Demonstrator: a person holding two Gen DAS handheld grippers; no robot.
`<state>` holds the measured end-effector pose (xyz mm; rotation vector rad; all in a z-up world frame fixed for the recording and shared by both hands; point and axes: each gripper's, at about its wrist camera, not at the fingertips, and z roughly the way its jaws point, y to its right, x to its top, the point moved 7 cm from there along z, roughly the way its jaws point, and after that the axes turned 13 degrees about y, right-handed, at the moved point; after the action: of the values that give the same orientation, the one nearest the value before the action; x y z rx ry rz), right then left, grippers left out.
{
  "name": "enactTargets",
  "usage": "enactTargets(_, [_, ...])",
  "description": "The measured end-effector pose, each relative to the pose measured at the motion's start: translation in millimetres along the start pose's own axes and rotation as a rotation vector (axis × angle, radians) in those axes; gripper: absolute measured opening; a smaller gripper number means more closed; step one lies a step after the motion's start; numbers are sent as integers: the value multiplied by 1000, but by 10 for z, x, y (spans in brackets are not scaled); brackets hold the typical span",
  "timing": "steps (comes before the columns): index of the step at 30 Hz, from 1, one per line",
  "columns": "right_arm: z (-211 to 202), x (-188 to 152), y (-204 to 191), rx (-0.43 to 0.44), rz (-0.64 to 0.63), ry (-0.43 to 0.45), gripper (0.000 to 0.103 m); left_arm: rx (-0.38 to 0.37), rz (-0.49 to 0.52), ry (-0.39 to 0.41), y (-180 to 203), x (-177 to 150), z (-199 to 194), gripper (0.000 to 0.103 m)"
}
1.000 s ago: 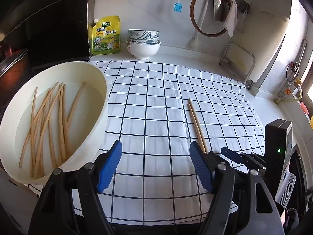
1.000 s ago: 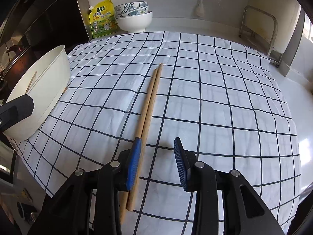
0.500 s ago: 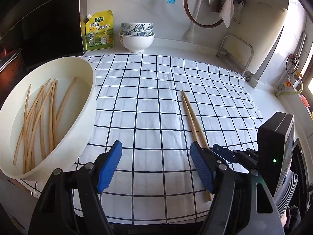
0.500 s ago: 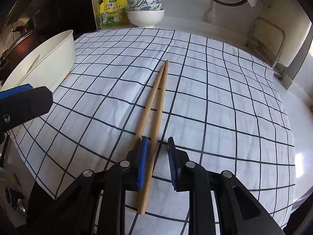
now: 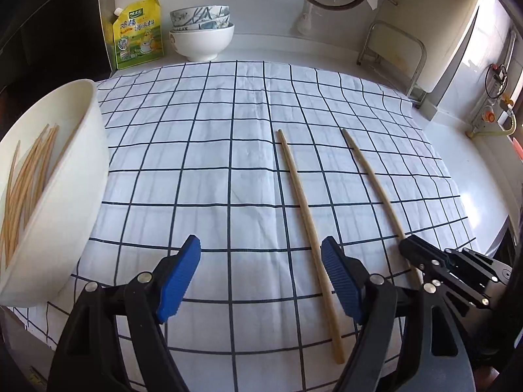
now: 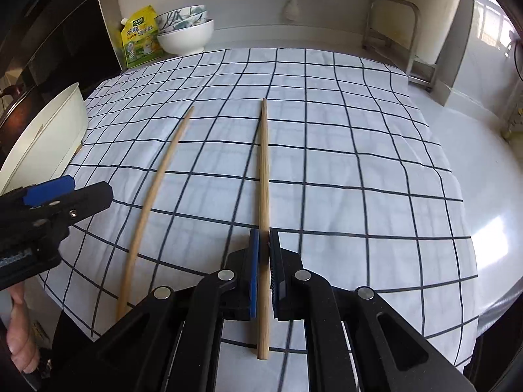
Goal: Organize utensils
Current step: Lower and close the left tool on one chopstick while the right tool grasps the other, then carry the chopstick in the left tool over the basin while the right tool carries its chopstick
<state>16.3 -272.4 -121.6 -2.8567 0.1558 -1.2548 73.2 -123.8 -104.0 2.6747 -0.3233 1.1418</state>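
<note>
Two wooden chopsticks lie apart on a black-checked white cloth (image 5: 196, 163). My right gripper (image 6: 264, 238) is shut on the right chopstick (image 6: 264, 163) near its thick end; in the left wrist view that chopstick (image 5: 376, 183) runs into the right gripper (image 5: 425, 254). The other chopstick (image 5: 300, 202) lies on the cloth between the jaws of my left gripper (image 5: 260, 243), close to the right pad. Those jaws are opening and the pads do not press on it. At the left, a white basin (image 5: 65, 196) holds several chopsticks (image 5: 26, 176).
A yellow pouch (image 5: 139, 32) and stacked bowls (image 5: 202, 36) stand at the back of the counter. A metal rack (image 5: 392, 49) is at the back right. White counter (image 5: 474, 163) runs past the cloth's right edge. A hand (image 6: 19, 343) holds the left gripper.
The right gripper closed on one of the paired chopsticks and drew it to the right, away from the other. The left gripper moved right and lower, over the remaining chopstick.
</note>
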Motion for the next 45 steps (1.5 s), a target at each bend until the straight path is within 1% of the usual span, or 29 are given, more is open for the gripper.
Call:
enactTargets(4, [-18, 8, 57, 7, 11, 8, 7, 9, 18, -21, 76, -47, 122, 76])
enactTargets(7, [14, 32, 84, -4, 11, 13, 16, 30, 38, -20, 100, -54, 190, 79])
enactTargets(11, [74, 89, 108, -14, 9, 19, 18, 45, 43, -36, 110, -82, 278, 79])
enactTargets(13, [109, 108, 84, -26, -7, 28, 19, 54, 62, -33, 138, -83, 297, 79])
enactTargets(15, [139, 117, 29, -38, -44, 34, 24, 54, 74, -28, 171, -89, 305, 79])
enactTargets(17, [162, 126, -15, -54, -74, 40, 26, 52, 83, -18, 202, -93, 297, 78])
enactTargets(20, [190, 146, -16, -44, -59, 37, 25, 38, 97, -5, 256, -86, 274, 64])
enactTargets(21, [195, 151, -14, -44, -59, 36, 25, 33, 100, -3, 275, -81, 264, 56])
enactTargets(22, [199, 154, -17, -47, -59, 37, 22, 27, 103, -3, 293, -74, 260, 45])
enactTargets(23, [202, 155, -23, -50, -60, 38, 14, 23, 105, -3, 309, -71, 255, 39])
enactTargets(24, [203, 158, -26, -55, -61, 38, 9, 16, 104, -4, 324, -69, 251, 27])
enactTargets(25, [204, 158, -27, -57, -59, 37, 6, 12, 105, -7, 335, -68, 247, 16])
enactTargets(27, [197, 156, -21, -47, -45, 37, 6, 0, 104, -15, 342, -73, 243, 9])
enactTargets(31, [165, 147, 14, -13, 17, 23, 6, -31, 75, -36, 304, -92, 219, 8])
enactTargets(36, [48, 181, -14, 8, 64, 35, 6, -41, 55, -39, 225, -64, 124, 7])
enactTargets(41, [-139, 327, -152, 36, 75, 78, 6, -69, 38, -1, 149, 86, -104, 7])
enactTargets(45, [-279, 518, -347, 84, 86, 120, 6, -82, 21, 60, 12, 285, -365, 7])
